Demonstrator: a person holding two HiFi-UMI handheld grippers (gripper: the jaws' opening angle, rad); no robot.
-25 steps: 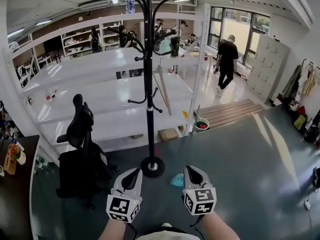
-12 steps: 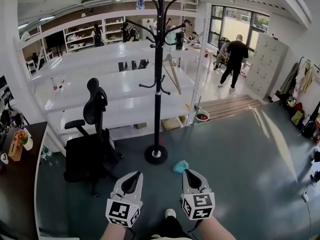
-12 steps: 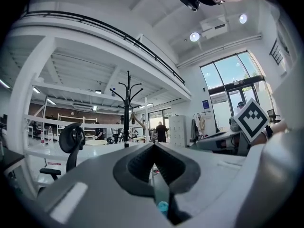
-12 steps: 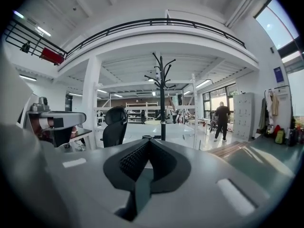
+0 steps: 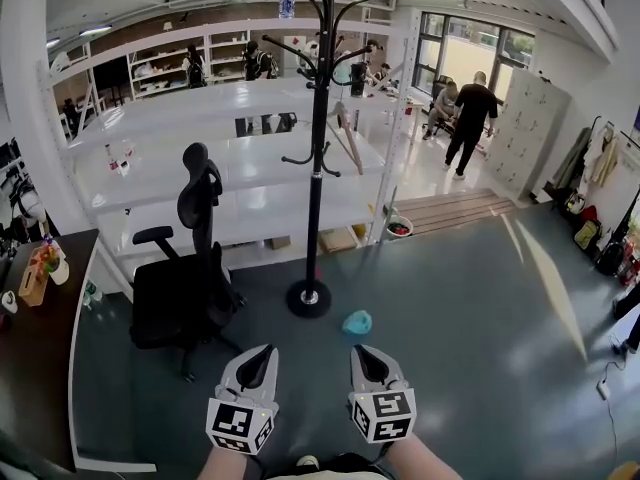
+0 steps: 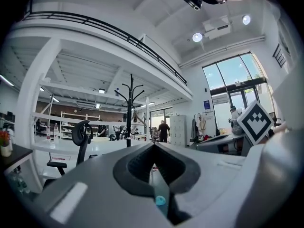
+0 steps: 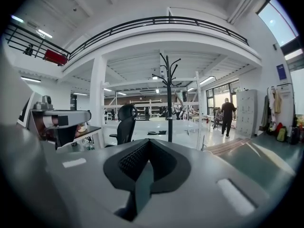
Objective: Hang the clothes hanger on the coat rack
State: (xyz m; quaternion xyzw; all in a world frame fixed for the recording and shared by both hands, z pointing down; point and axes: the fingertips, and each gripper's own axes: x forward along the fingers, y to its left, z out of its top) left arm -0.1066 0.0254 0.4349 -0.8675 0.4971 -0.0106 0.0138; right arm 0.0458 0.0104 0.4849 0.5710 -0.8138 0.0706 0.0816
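Note:
A tall black coat rack [image 5: 317,158] stands on the grey floor ahead of me, its round base [image 5: 309,298] near the white shelving; its hooks are bare. It also shows in the left gripper view as the coat rack [image 6: 128,113] and in the right gripper view as the coat rack [image 7: 168,99], well beyond the jaws. My left gripper [image 5: 262,354] and right gripper [image 5: 361,353] are held low, side by side, both shut with nothing in them. A small turquoise object [image 5: 357,322] lies on the floor right of the base; I cannot tell what it is. No hanger shows.
A black office chair [image 5: 185,278] stands left of the rack, beside a dark desk [image 5: 30,368]. White shelving [image 5: 200,168] runs behind the rack. A person [image 5: 468,118] stands far back right by the windows. Bags lie along the right wall [image 5: 600,248].
The rack, its base and the turquoise object now sit farther from my grippers than a second ago. Both grippers stay shut and side by side.

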